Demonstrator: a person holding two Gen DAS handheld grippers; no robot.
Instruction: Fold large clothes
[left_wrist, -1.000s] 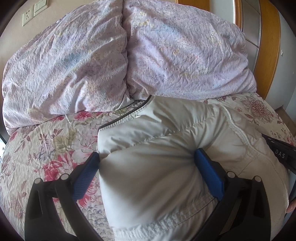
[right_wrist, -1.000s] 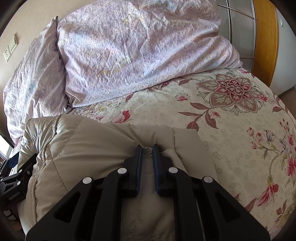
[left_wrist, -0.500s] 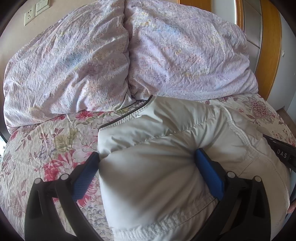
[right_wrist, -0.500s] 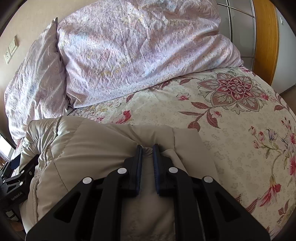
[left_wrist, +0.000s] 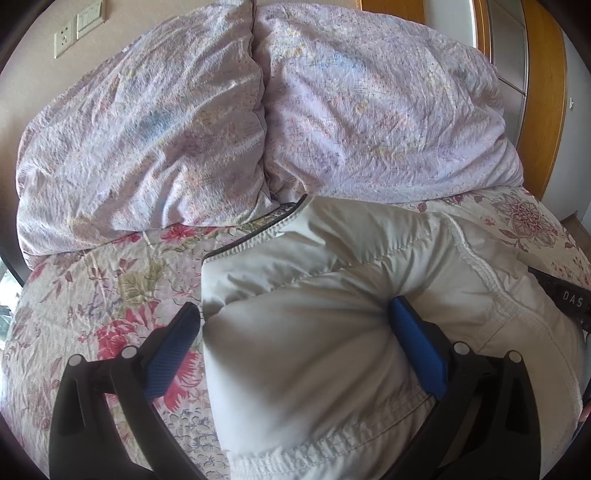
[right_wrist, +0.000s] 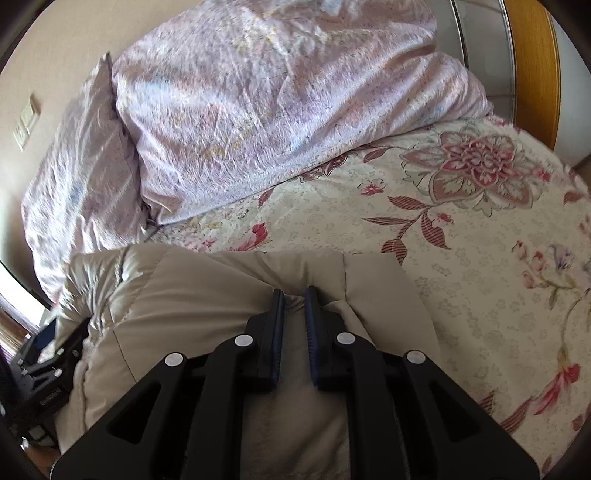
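Ahead of me the two pillows (left_wrist: 258, 122) stand piled against the wall (left_wrist: 33, 74) and close off the head of the bed; nothing passes that way. The padded jacket (left_wrist: 332, 314) bulks up in front of my left gripper (left_wrist: 295, 339), its far edge touching the pillows, so there is no gap between them. To its left I have a bare stretch of flowered bedspread (left_wrist: 92, 295), free to the bed's edge. From my right gripper (right_wrist: 294, 295), the bedspread (right_wrist: 480, 258) lies bare to the right of the jacket. A wooden door frame (right_wrist: 532, 62) stands beyond that far corner.
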